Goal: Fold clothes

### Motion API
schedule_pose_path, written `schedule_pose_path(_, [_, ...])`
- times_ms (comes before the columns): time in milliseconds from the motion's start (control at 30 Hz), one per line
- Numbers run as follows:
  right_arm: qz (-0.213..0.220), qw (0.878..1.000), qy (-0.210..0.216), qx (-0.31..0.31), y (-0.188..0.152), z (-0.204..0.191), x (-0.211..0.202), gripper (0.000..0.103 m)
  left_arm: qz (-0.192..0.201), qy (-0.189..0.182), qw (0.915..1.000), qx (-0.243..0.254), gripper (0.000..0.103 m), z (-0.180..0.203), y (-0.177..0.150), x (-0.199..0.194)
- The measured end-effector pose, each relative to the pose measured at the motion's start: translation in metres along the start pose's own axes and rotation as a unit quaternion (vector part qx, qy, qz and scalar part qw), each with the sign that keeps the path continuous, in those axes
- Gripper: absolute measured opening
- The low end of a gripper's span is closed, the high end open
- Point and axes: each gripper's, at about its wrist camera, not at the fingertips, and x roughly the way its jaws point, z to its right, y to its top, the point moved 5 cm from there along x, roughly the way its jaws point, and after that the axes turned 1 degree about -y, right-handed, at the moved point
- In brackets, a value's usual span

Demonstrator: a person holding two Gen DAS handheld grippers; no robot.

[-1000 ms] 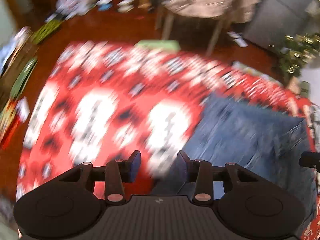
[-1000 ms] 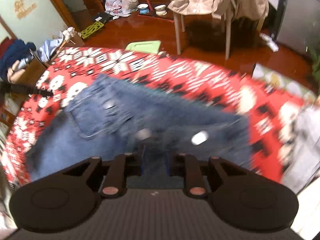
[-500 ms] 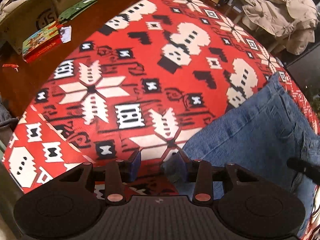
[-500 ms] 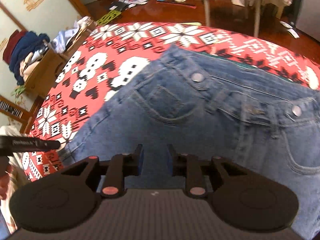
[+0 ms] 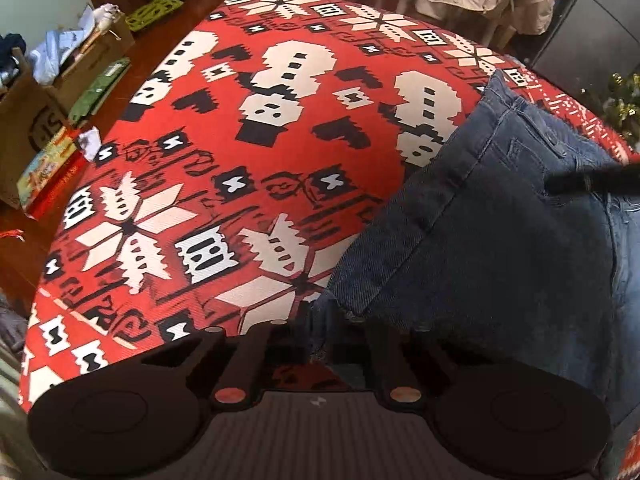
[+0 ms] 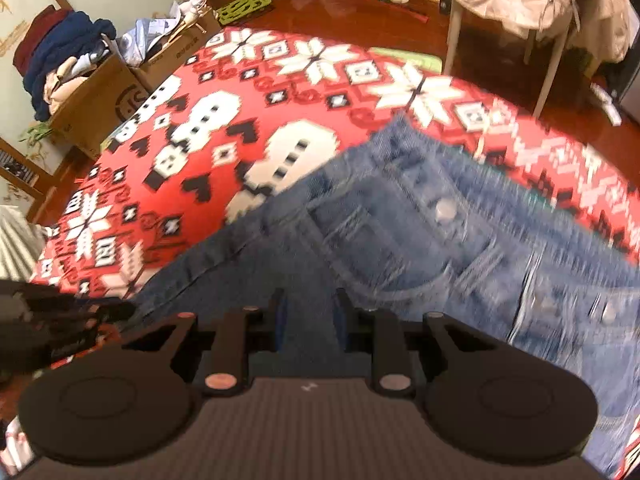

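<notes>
**Jeans now bunched in both grippers, fold in motion**

So here's where we're at. The jeans (image 5: 500, 240) sit on the right half of the red patterned blanket (image 5: 248, 152), waistband end toward the far edge, and half a second ago they were lying pretty flat under us. Now the near edge is lifted and doubled over: in the left wrist view a thick seam runs diagonally and a frayed bit of hem hangs right at our left gripper (image 5: 316, 344).

Left fingers have closed in compared with a second ago, when they stood wide apart over bare blanket. Denim sits between them now, so we read that as pinched on the hem, though the fabric hides the actual contact. The right gripper (image 6: 308, 320) has its fingers narrowly apart with denim filling the gap; looks like a grip on the fabric too, same as half a second back.

The right view has gone smeary across the pocket and rivets (image 6: 444, 212), so we're clearly moving. The blanket to the left is bare, which looks like room to carry the near edge over, but we can't tell from this which fold it is.
</notes>
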Motion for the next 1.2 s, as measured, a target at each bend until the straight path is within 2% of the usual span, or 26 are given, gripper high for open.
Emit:
schedule_pose_path(200, [0.032,0.999,-0.014,-0.034,0.049,0.014,0.015,0.025,-0.001,0.012,0.9995,-0.028,0.006,-0.004,-0.004,-0.011])
schedule_pose_path(367, [0.007,0.996,0.001,-0.085,0.07,0.009,0.056,0.014,-0.012,0.012,0.9993,-0.033,0.006,-0.009,-0.009,-0.008])
schedule_pose_path(433, [0.006,0.995,-0.007,-0.103,0.073,0.009,0.072,0.005,-0.013,0.012,0.9993,-0.033,0.006,-0.01,-0.01,-0.007])
schedule_pose_path(500, [0.022,0.994,-0.005,-0.104,0.079,0.009,0.077,0.0,-0.015,0.013,0.9993,-0.031,0.006,-0.01,-0.011,-0.007])
schedule_pose_path(733, [0.022,0.994,-0.02,-0.102,0.092,0.008,0.075,0.0,-0.02,0.008,0.9982,-0.056,0.006,-0.015,-0.012,-0.005])
schedule_pose_path(800, [0.037,0.994,-0.015,-0.104,0.088,0.0,0.058,0.003,-0.019,0.004,0.998,-0.061,0.006,-0.016,-0.013,-0.005])
schedule_pose_path(933, [0.024,0.991,0.026,-0.127,0.054,-0.037,0.036,0.003,-0.016,0.0,0.998,-0.061,0.006,-0.017,-0.013,-0.005])
schedule_pose_path(1100, [-0.009,0.984,0.079,-0.157,0.008,-0.093,0.04,0.003,-0.011,-0.007,0.9976,-0.068,0.006,-0.019,-0.014,-0.005])
schedule_pose_path(1200, [-0.019,0.977,0.093,-0.189,-0.011,-0.12,0.052,0.002,-0.007,-0.01,0.9973,-0.072,0.006,-0.02,-0.016,-0.005])
